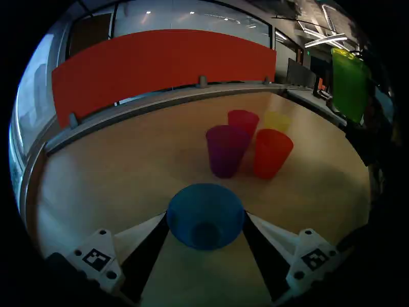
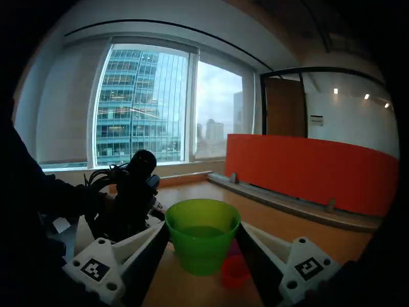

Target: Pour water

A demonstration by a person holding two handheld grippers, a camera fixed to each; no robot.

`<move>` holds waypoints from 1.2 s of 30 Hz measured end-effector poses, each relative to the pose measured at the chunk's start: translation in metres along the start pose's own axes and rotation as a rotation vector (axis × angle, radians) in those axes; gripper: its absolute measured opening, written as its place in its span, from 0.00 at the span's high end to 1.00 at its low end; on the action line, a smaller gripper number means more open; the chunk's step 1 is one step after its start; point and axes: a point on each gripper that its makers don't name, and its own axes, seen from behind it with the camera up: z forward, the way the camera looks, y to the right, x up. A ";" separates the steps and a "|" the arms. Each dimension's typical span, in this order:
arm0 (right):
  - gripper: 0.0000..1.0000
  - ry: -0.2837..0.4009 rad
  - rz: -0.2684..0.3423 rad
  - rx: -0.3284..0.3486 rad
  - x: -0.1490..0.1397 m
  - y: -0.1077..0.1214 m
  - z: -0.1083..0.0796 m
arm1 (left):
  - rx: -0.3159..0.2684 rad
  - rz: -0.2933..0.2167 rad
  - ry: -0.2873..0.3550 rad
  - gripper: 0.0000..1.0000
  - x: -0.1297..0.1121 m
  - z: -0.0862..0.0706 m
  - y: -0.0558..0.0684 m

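The green cup (image 2: 203, 245), upright with water partway up its inside, sits clenched between both fingers of the right tool (image 2: 203, 227), raised off the surface (image 2: 286, 225). Right under the green cup stands a red cup (image 2: 236, 271). In the left gripper view, below the green cup (image 1: 350, 84), the purple cup (image 1: 226, 151), orange cup (image 1: 271, 152), yellow cup (image 1: 277, 122) and red cup (image 1: 243, 123) are clustered on the surface (image 1: 128, 163). Well apart from the green cup, the left tool (image 1: 206, 217) grips a blue cup (image 1: 206, 210).
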 end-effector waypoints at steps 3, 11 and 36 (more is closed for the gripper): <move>0.11 -0.003 0.000 -0.001 -0.001 0.000 0.000 | 0.004 -0.002 -0.013 0.04 -0.005 -0.006 -0.001; 0.11 -0.012 0.001 -0.004 -0.007 0.001 -0.003 | 0.054 -0.022 -0.055 0.04 -0.027 -0.028 -0.011; 0.11 -0.055 0.026 -0.074 -0.039 0.017 -0.039 | 0.392 -0.115 0.285 0.04 0.001 -0.114 -0.056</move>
